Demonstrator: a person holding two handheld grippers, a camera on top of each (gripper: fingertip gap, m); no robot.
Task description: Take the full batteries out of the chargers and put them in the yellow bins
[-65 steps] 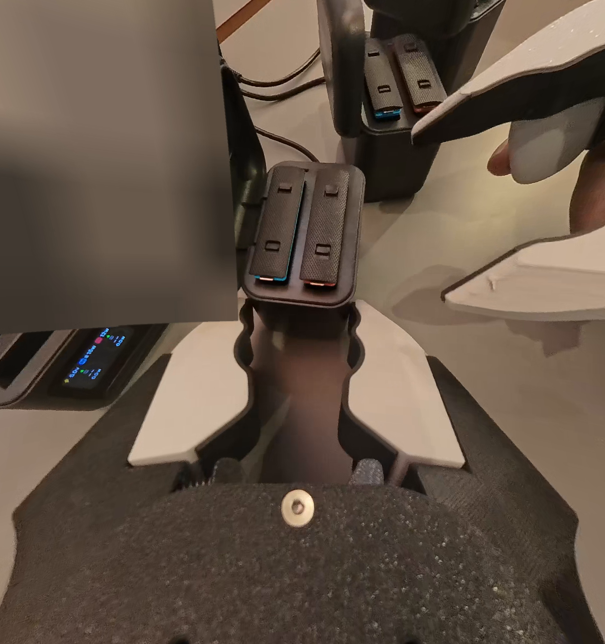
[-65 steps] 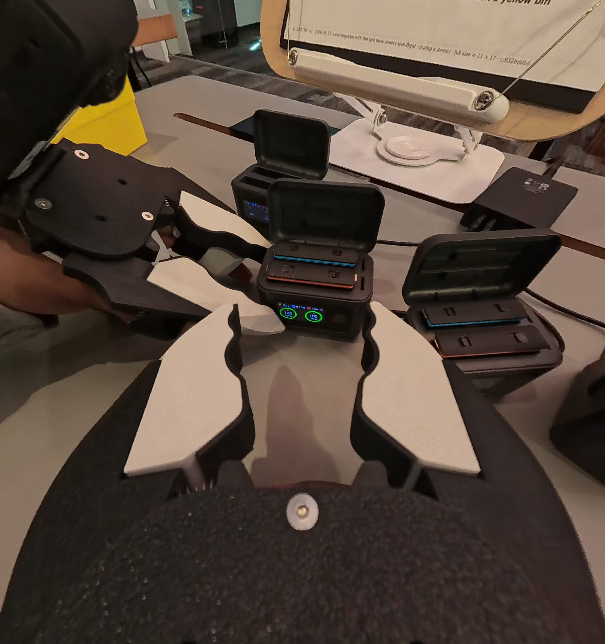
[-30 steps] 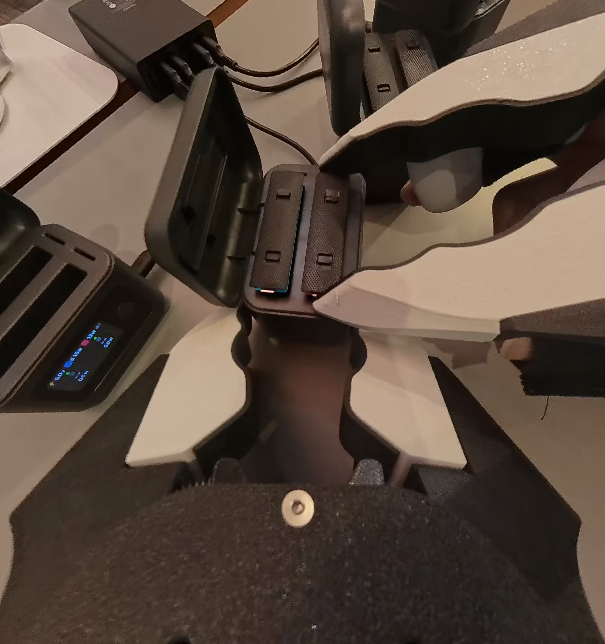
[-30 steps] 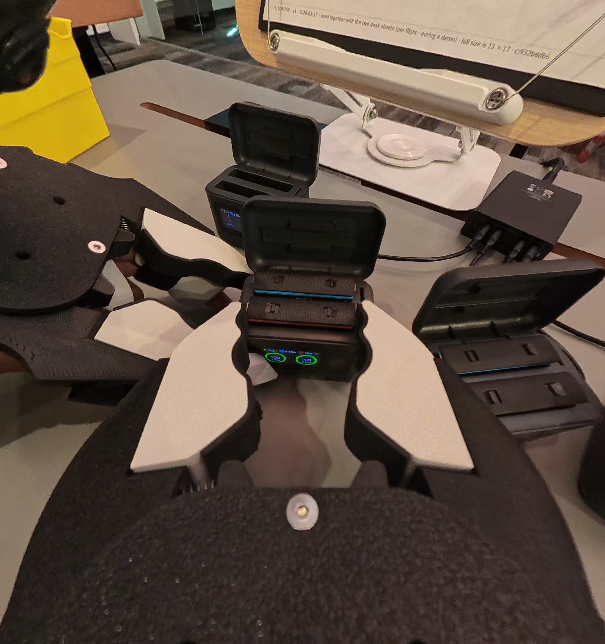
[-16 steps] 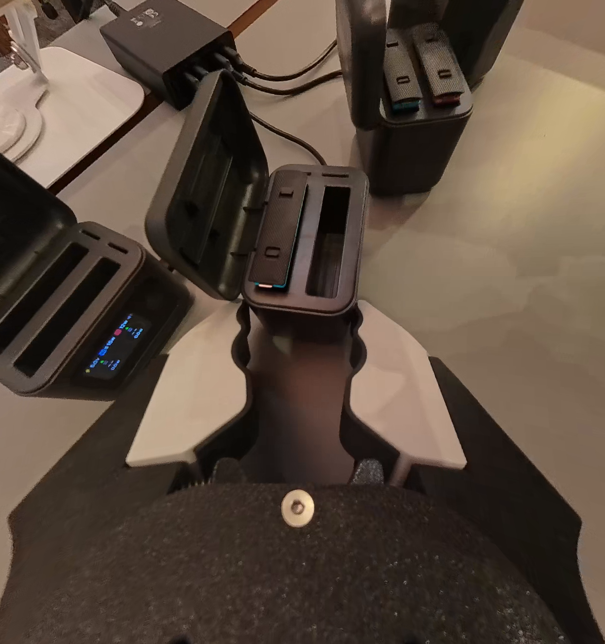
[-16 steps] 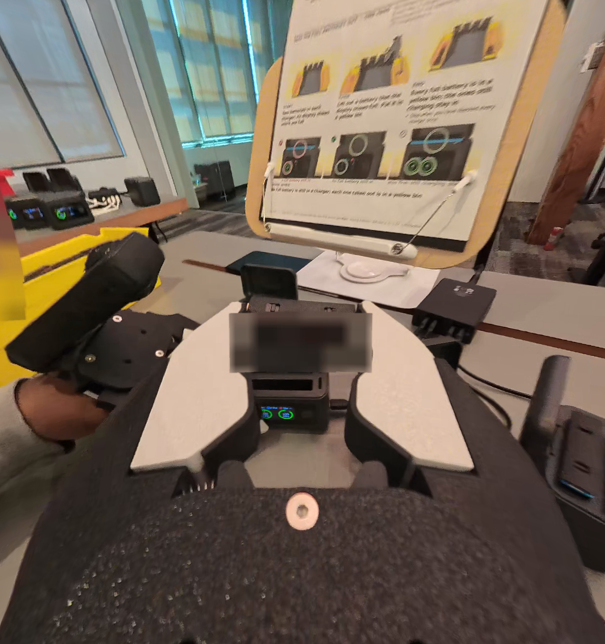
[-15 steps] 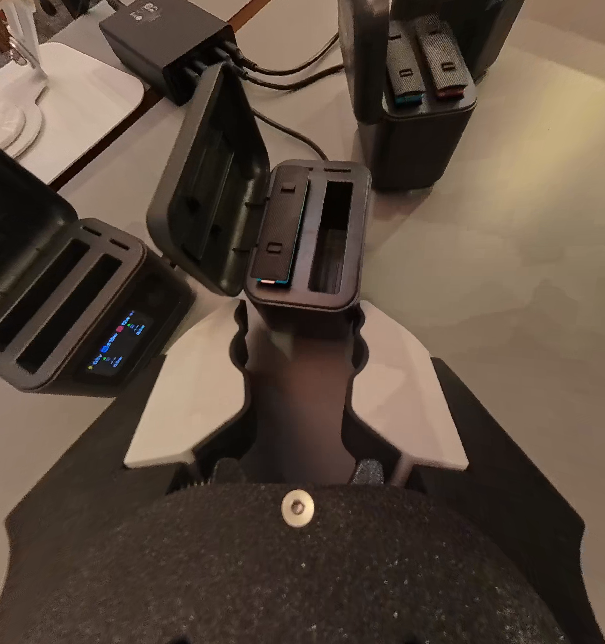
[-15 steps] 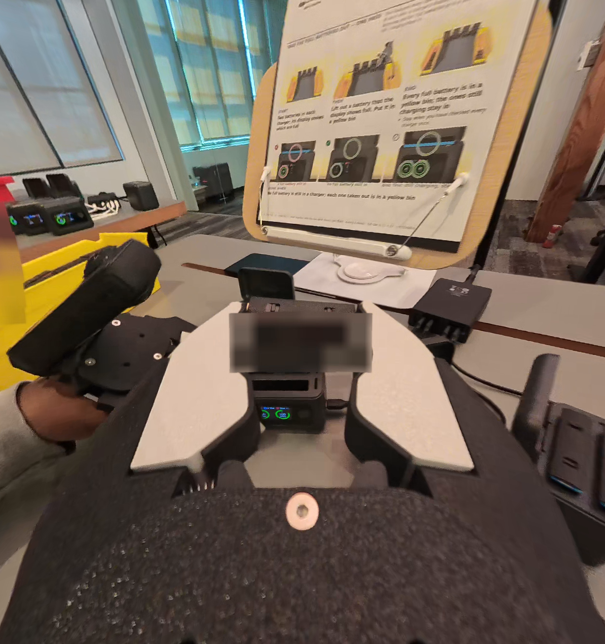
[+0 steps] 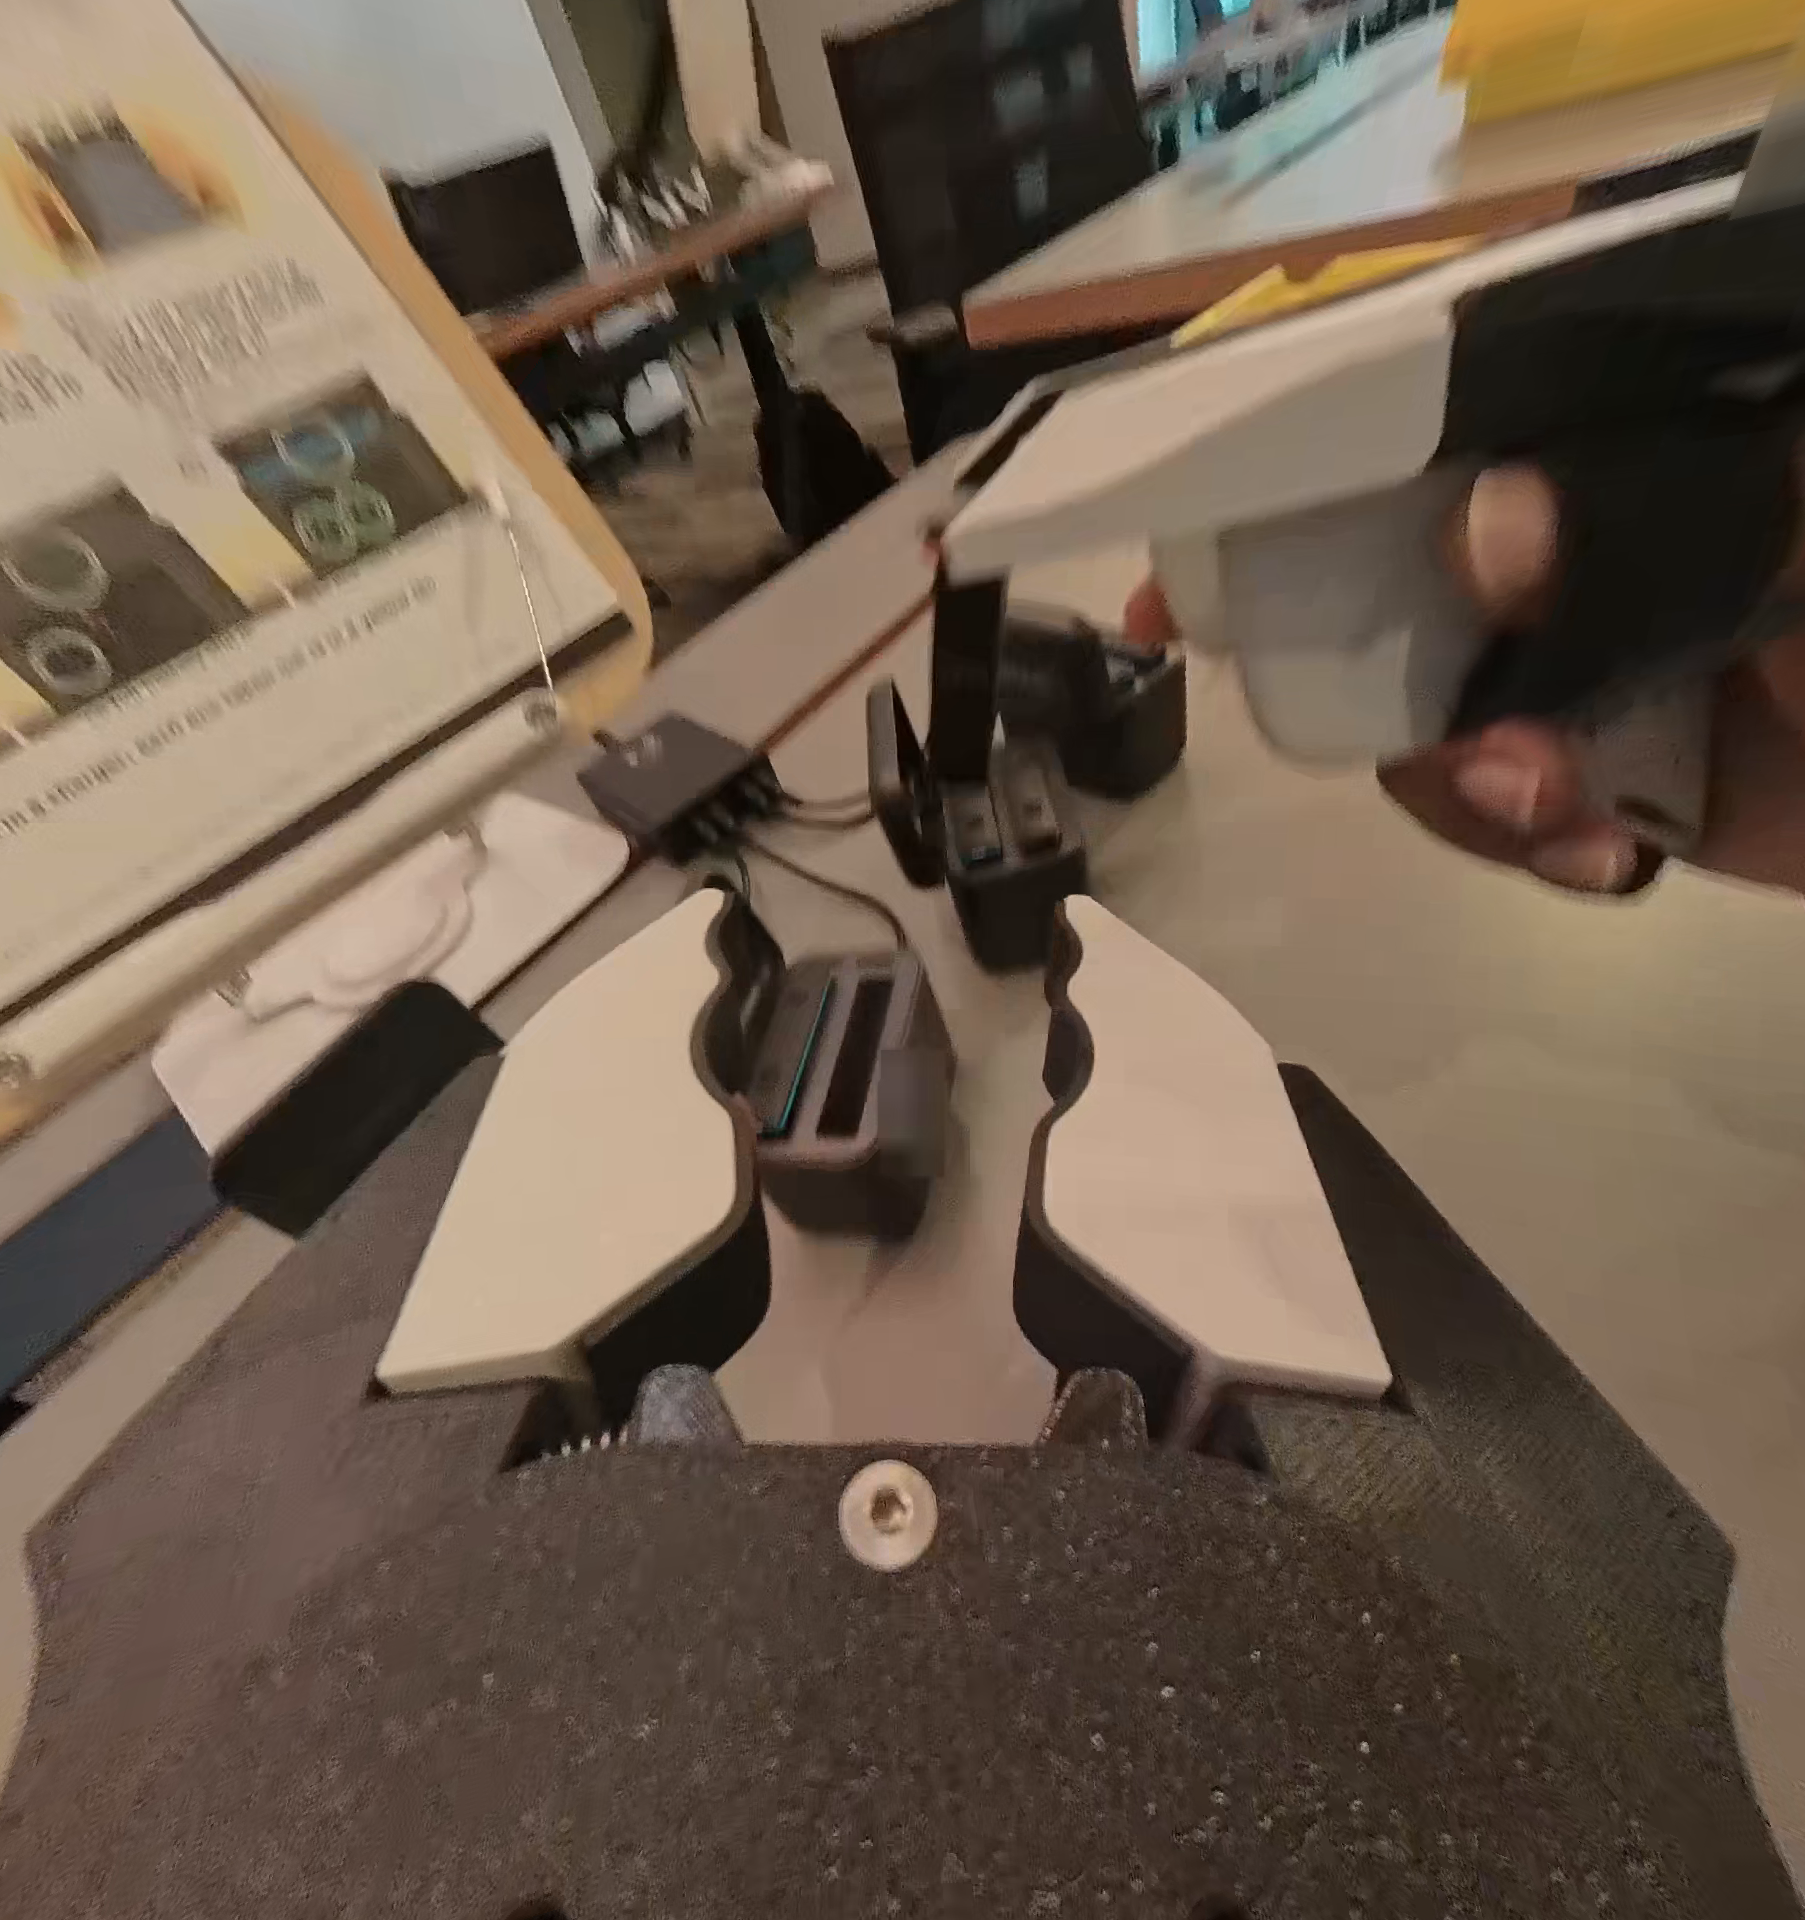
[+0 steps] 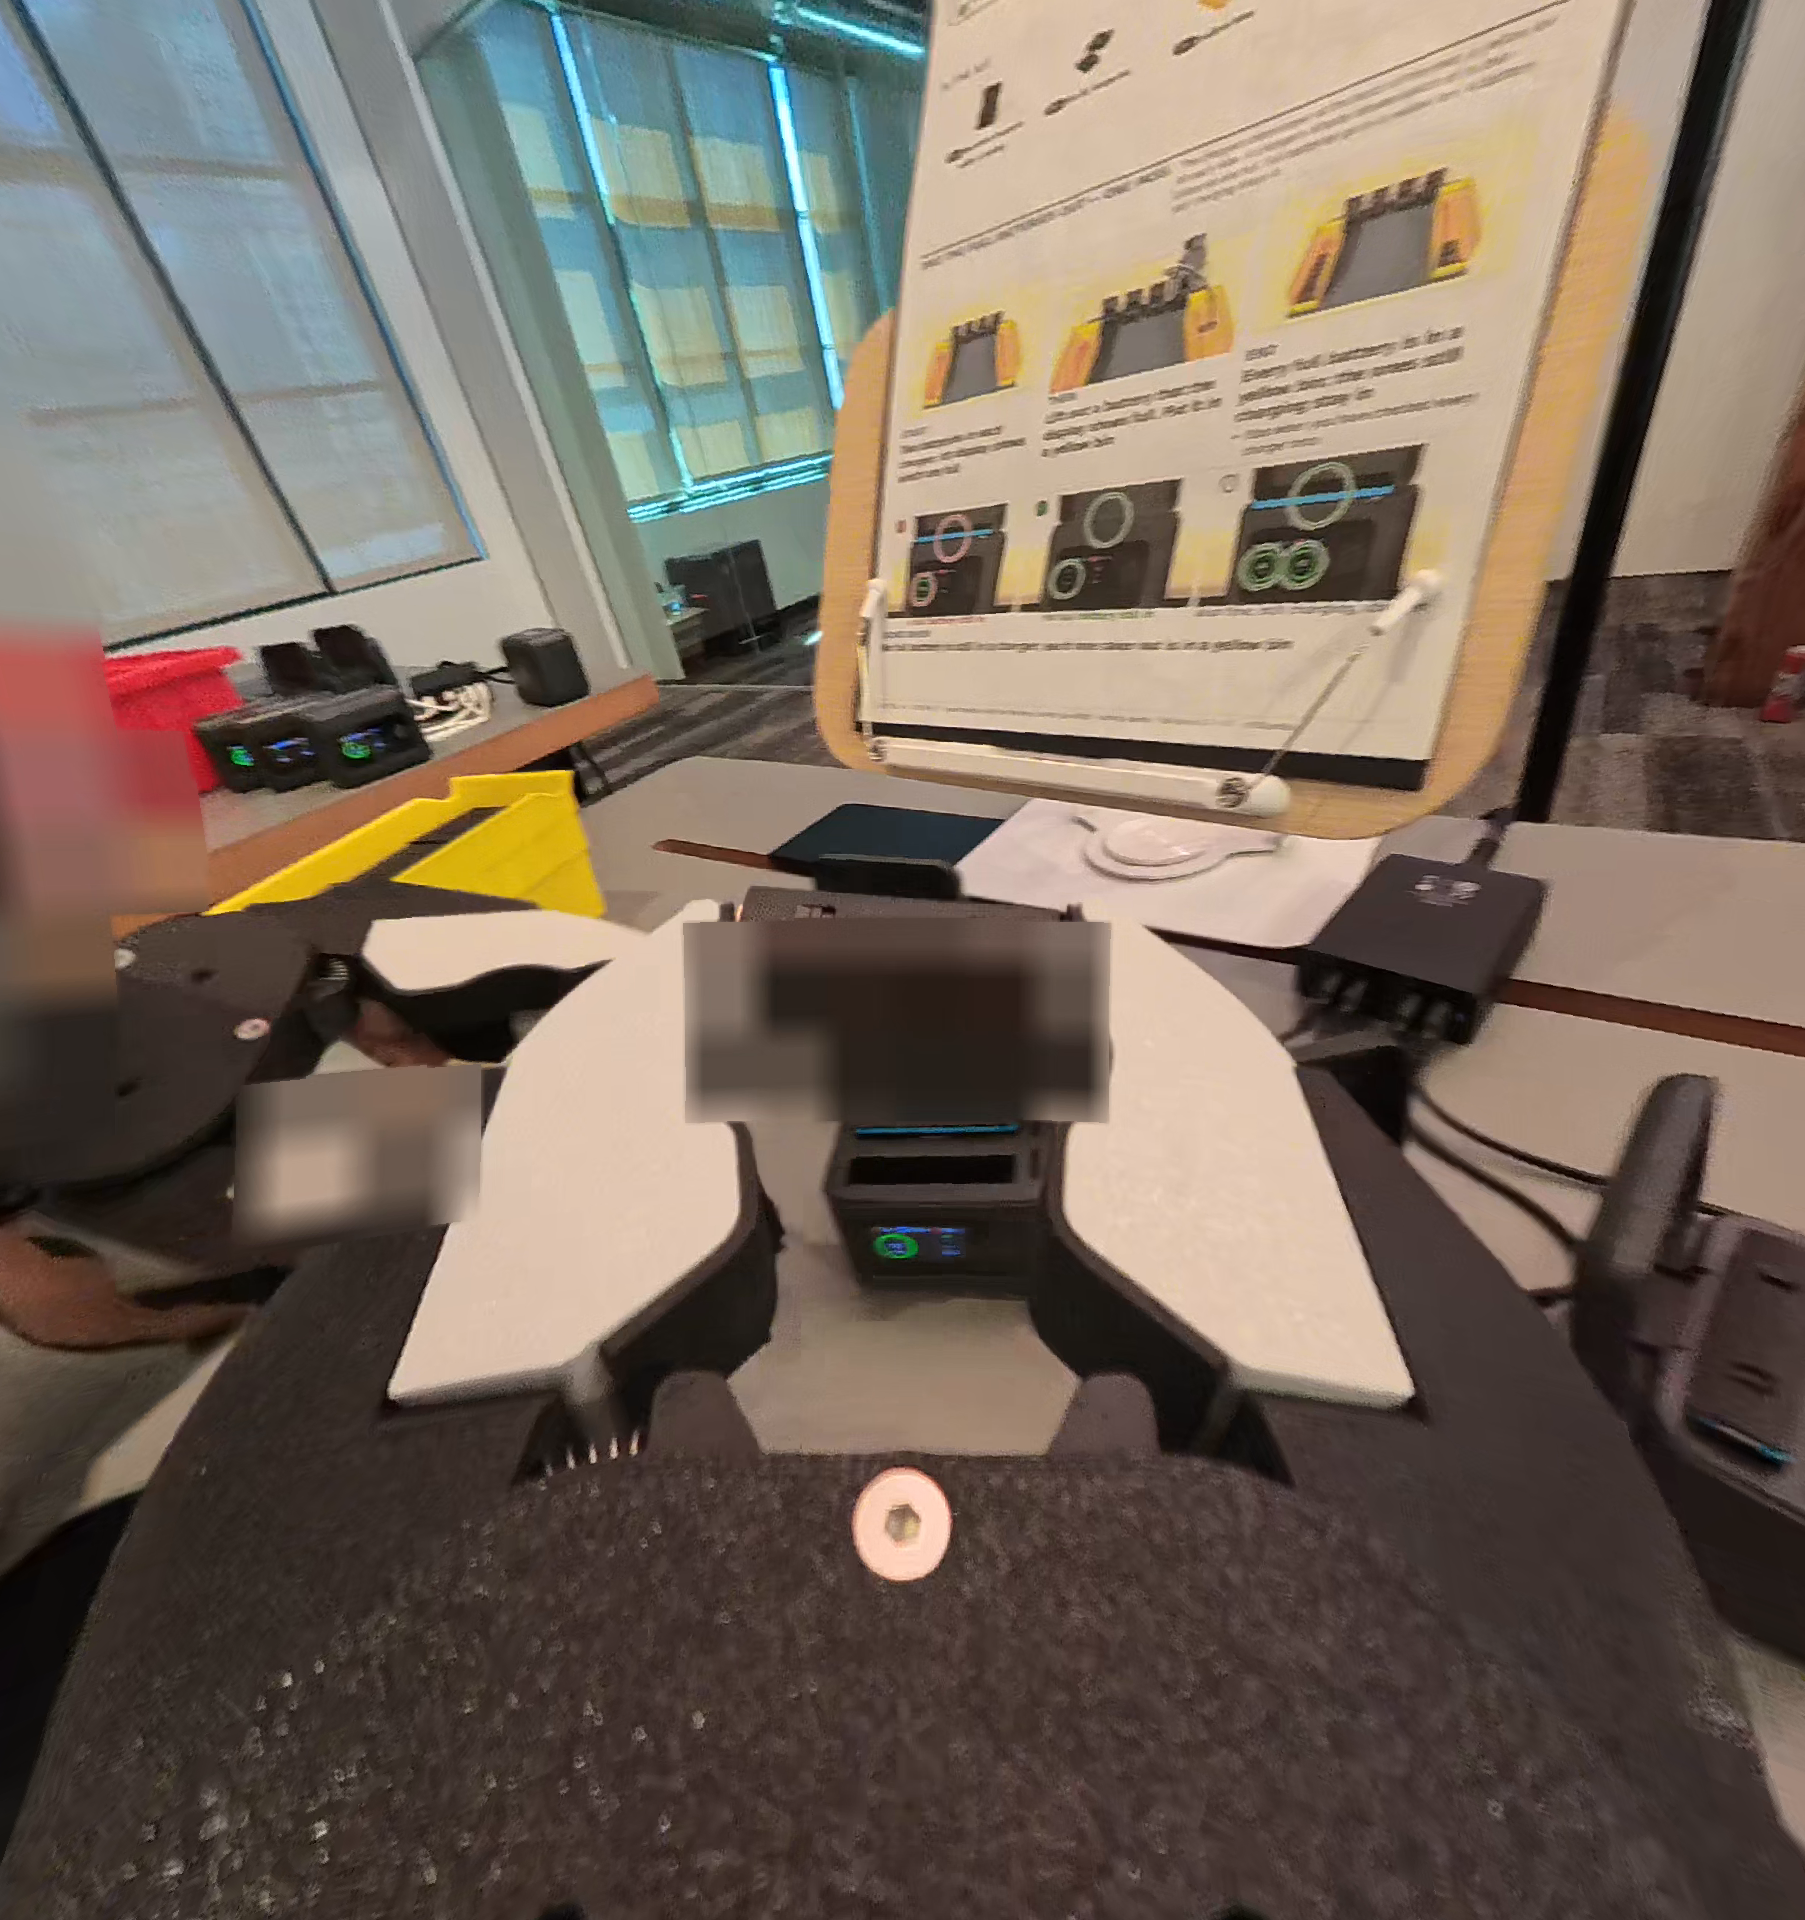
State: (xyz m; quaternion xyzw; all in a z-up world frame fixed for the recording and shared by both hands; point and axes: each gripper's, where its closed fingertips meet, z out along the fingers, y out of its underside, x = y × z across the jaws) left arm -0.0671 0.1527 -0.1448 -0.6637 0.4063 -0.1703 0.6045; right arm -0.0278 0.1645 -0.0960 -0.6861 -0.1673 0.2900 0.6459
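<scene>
The right gripper point(image 10: 898, 997) is pinching a black battery point(image 9: 965, 681) between its white fingertips point(image 10: 1178, 1039), holding it up in the air above the grey table point(image 9: 1449, 1091); in the left wrist view the battery is hanging on end under that gripper's tip. Straight below it, the charger point(image 10: 934, 1221) is sitting with its lid open, one slot empty, the other still holding a blue-edged battery point(image 9: 796, 1060), and a green ring glowing on its little screen. The left gripper point(image 9: 882, 997) is hovering over the same charger with its jaws spread and nothing between them. Another charger point(image 9: 1012, 873) is standing farther back with two batteries in it. The yellow bin point(image 10: 462, 847) is waiting off to the left, well apart from the raised battery.
</scene>
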